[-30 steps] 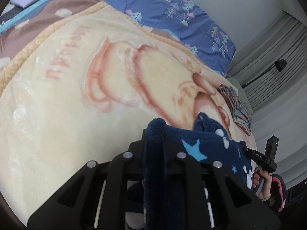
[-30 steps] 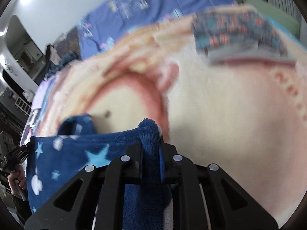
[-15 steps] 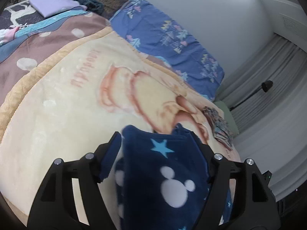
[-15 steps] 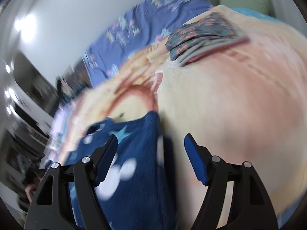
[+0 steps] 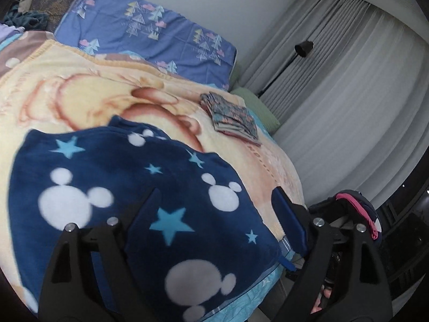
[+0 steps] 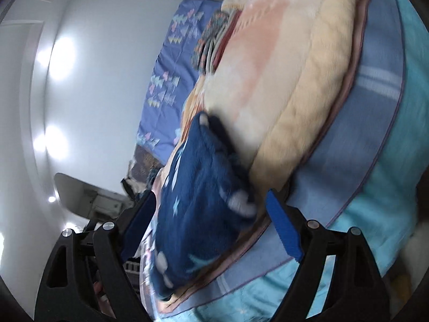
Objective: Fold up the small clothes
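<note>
A navy fleece garment (image 5: 128, 187) with stars and white mouse-head shapes lies spread on the cream blanket (image 5: 80, 99). My left gripper (image 5: 217, 217) hovers over its near edge. Its jaws are opening and stand wide, with the cloth lying loose below them and neither blue pad pressing on it. In the right wrist view, which is rolled sideways, the same garment (image 6: 198, 193) rests near the bed's edge. My right gripper (image 6: 211, 222) is also opening and is pulled back from it, gripping nothing.
A folded stack of patterned clothes (image 5: 230, 118) sits on the blanket's far right, also seen as that stack (image 6: 211, 43) in the right wrist view. A blue pillow (image 5: 150, 35) lies at the head. Curtains (image 5: 348, 94) and a black lamp (image 5: 303, 48) stand beyond the bed.
Both grippers were shut on the garment's edge a second ago. They have let go, opened wide and drawn back, and the garment now lies flat. The right view has rolled sideways.
</note>
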{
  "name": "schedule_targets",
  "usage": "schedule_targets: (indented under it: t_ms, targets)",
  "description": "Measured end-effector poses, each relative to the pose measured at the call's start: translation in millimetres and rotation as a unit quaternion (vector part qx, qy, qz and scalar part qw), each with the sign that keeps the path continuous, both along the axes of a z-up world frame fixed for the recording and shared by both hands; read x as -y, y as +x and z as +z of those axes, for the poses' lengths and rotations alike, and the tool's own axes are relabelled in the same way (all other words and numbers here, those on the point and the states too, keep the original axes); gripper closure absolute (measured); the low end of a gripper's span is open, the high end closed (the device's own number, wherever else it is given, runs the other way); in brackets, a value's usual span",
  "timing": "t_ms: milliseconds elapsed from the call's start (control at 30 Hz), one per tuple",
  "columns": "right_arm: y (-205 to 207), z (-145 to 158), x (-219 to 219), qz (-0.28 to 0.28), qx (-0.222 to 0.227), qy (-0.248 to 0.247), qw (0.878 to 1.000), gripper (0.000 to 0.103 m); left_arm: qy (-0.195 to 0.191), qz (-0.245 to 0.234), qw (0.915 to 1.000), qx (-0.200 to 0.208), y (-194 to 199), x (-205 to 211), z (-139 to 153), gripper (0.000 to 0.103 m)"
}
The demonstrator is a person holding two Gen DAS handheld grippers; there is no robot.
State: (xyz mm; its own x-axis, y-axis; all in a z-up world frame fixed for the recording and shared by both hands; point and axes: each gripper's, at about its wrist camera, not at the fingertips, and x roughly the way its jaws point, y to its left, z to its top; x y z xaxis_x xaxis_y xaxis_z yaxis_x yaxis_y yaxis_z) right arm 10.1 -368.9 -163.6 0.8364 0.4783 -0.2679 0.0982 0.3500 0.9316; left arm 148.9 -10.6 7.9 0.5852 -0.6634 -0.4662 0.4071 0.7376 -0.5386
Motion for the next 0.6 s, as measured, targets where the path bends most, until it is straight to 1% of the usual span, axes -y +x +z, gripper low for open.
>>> schedule_targets:
  t_ms: [33, 133, 167, 233, 300, 367, 400, 533, 567, 600]
  targets:
    - [3.2, -4.6, -4.7, 0.01, -0.004, 0.013, 1.0, 0.019, 0.005, 0.004, 1.0, -0.005, 3.8, 3.0, -5.0, 0.017]
    - [6.3, -17.0, -13.9, 0.037, -0.016, 0.043, 0.998, 0.019, 0.045, 0.016, 0.9984, -0.029, 20.6, 18.6, -29.9, 0.017]
    - [6.9, -20.0, -17.9, 0.041, -0.018, 0.047, 0.998, 0.019, 0.063, 0.019, 0.997, -0.039, 24.9, 22.8, -38.9, 0.017]
    - [11.5, -24.4, -24.0, 0.045, -0.023, 0.052, 0.997, 0.019, 0.086, 0.013, 0.9938, -0.069, 35.2, 29.8, -60.6, 0.017]
    - [15.0, -21.7, -25.9, 0.041, -0.007, 0.052, 0.998, 0.019, 0.102, 0.006, 0.991, -0.086, 41.6, 30.4, -79.6, 0.017]
    - [22.6, -17.9, -28.2, 0.034, 0.004, 0.04, 0.999, 0.019, 0.109, 0.002, 0.9916, -0.07, 40.5, 32.0, -86.5, 0.015]
    - [28.3, -17.6, -28.5, 0.034, 0.004, 0.042, 0.999, 0.019, 0.111, -0.001, 0.9917, -0.066, 39.6, 33.1, -87.1, 0.014]
    - [49.1, -21.8, -32.1, 0.028, 0.011, 0.063, 0.998, 0.017, 0.113, -0.004, 0.9916, -0.063, 40.4, 34.6, -88.8, 0.012]
    - [49.6, -19.3, -33.1, 0.025, 0.016, 0.062, 0.998, 0.017, 0.113, -0.004, 0.9917, -0.062, 40.5, 34.4, -88.7, 0.012]
    - [52.6, -13.4, -35.6, 0.021, 0.025, 0.048, 0.998, 0.017, 0.112, -0.005, 0.9918, -0.062, 40.1, 33.7, -88.7, 0.012]
